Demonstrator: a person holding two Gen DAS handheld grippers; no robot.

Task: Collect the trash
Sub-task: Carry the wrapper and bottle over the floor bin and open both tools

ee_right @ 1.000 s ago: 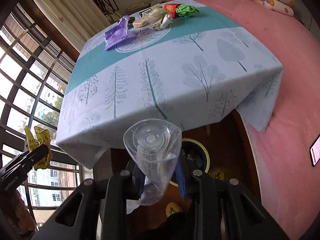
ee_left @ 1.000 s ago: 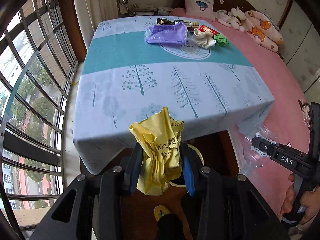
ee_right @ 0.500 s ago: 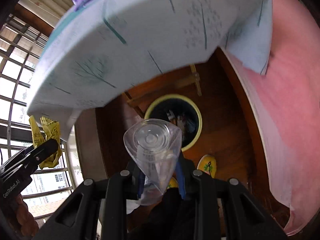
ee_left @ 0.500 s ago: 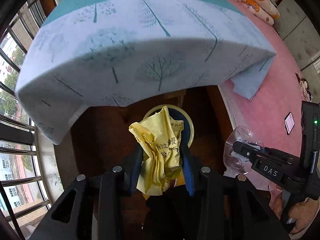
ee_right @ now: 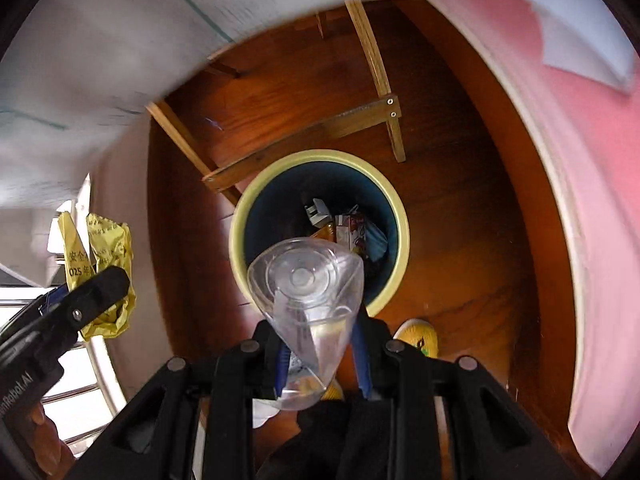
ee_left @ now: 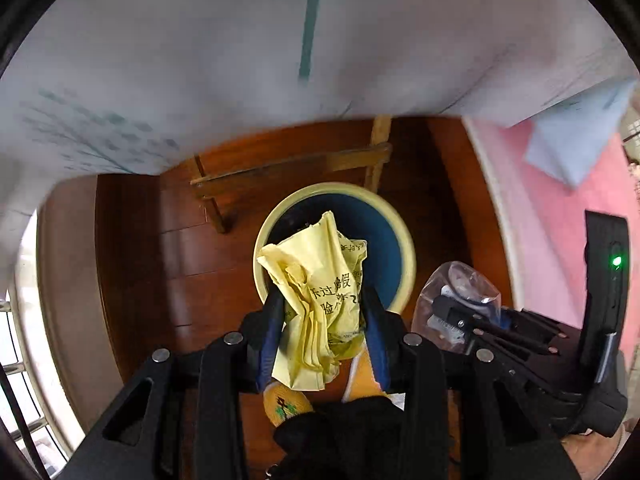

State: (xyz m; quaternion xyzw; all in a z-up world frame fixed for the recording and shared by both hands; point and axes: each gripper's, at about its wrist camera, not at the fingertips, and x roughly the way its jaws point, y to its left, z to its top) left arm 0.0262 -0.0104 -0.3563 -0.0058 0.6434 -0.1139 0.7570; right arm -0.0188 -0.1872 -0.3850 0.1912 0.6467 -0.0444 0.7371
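Note:
My left gripper (ee_left: 322, 312) is shut on a crumpled yellow wrapper (ee_left: 316, 280) with black print and holds it above the near rim of a round trash bin (ee_left: 404, 240), cream-rimmed and dark blue inside. My right gripper (ee_right: 318, 332) is shut on a squashed clear plastic cup (ee_right: 308, 284) and holds it above the near rim of the same bin (ee_right: 396, 208), which holds several scraps. The right gripper with the cup (ee_left: 456, 292) shows at the right of the left wrist view. The left gripper with the wrapper (ee_right: 106, 256) shows at the left of the right wrist view.
The bin stands on a dark wooden floor (ee_right: 460, 200) under the table, beside its wooden leg frame (ee_right: 304, 128). The pale tree-print tablecloth (ee_left: 240, 60) hangs overhead. A pink bedspread (ee_right: 592, 200) lies to the right. A yellow slipper (ee_right: 418, 334) is near the bin.
Both grippers have dropped from table height and tilted down toward the floor. The bin now lies right below both held items. Both grips are unchanged.

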